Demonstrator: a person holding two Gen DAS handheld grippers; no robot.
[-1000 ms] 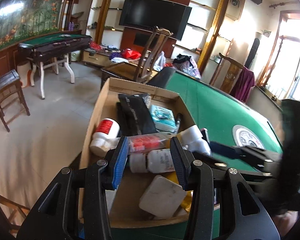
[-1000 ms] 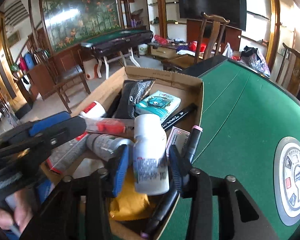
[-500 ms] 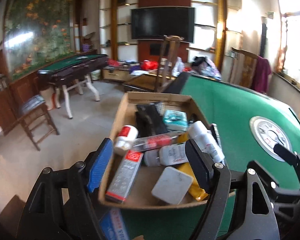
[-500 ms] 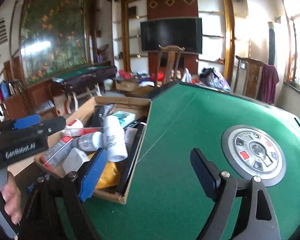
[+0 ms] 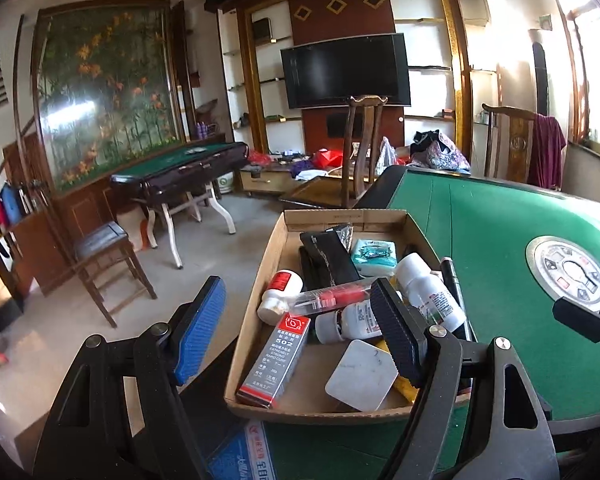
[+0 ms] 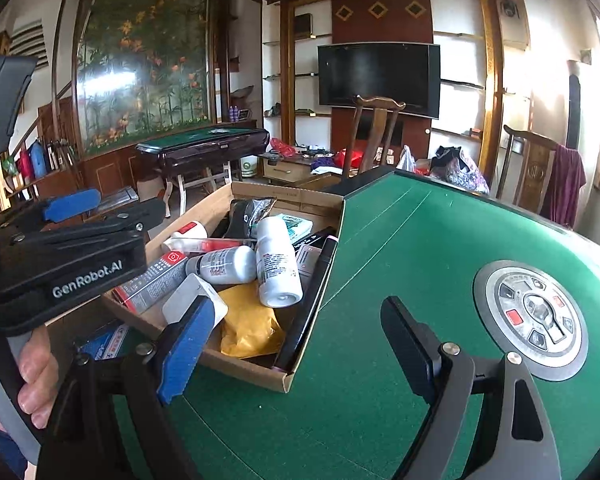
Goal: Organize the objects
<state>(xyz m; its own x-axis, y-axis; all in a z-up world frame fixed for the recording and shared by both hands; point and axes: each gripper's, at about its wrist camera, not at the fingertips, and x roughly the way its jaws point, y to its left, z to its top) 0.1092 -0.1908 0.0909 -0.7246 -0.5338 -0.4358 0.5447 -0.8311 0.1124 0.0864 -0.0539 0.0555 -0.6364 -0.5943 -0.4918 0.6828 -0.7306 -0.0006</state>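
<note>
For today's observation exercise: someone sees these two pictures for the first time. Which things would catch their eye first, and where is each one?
Probably the cardboard box crammed with clutter at the left edge of the green table, with a white bottle lying on top of the heap. Next, the round metal panel set into the felt to the right. Both the left gripper and right gripper hang open in the foreground.

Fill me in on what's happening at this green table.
A person holds a two-finger claw in each hand over a green felt table. Both the left claw and right claw are open and empty. A shallow cardboard box at the table's edge holds white plastic bottles, a red-and-grey glue carton, a yellow pouch and black markers.
</note>
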